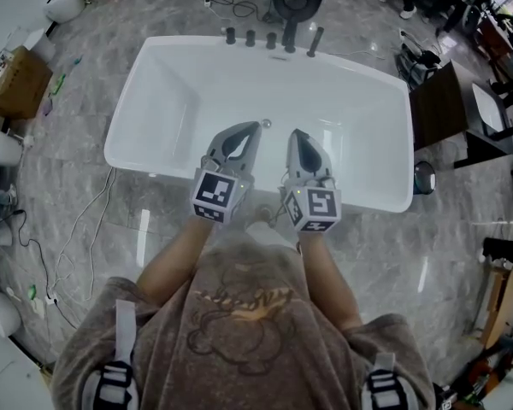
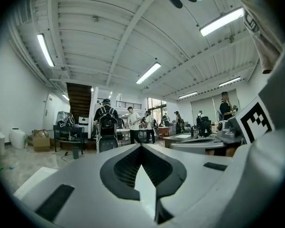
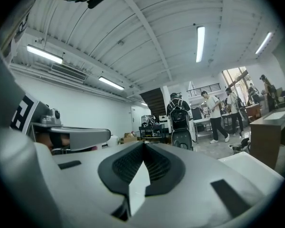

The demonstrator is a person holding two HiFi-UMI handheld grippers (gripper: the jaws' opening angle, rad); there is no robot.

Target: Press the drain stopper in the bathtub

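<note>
- Drain stopper (image 1: 266,124): small, round and shiny, set in the floor of the white bathtub (image 1: 376,196), about midway along it and toward the side with the faucet fittings (image 1: 270,38).
- Likely rigid metal on a spring click mechanism, so best handled with a short, firm push straight down. No lifting, no grip needed.
- Probably smooth and slippery on top; best to land on the middle of the disc, since an off-centre push could skid onto the glossy tub floor.
- Left tool (image 1: 255,127): jaws together at the tips, nothing between them, held over the tub with its tip just beside the stopper in the head view; height above it not readable.
- Right tool (image 1: 296,134): jaws likewise closed and empty, alongside the left one, a little farther from the stopper.
- Closed tips looking suited to pressing as one blunt point.
- Writing: only square black-and-white markers on each tool's cube (image 1: 215,196); no brand visible on tub or fittings; script print on the person's shirt (image 1: 239,314) too blurred to read.
</note>
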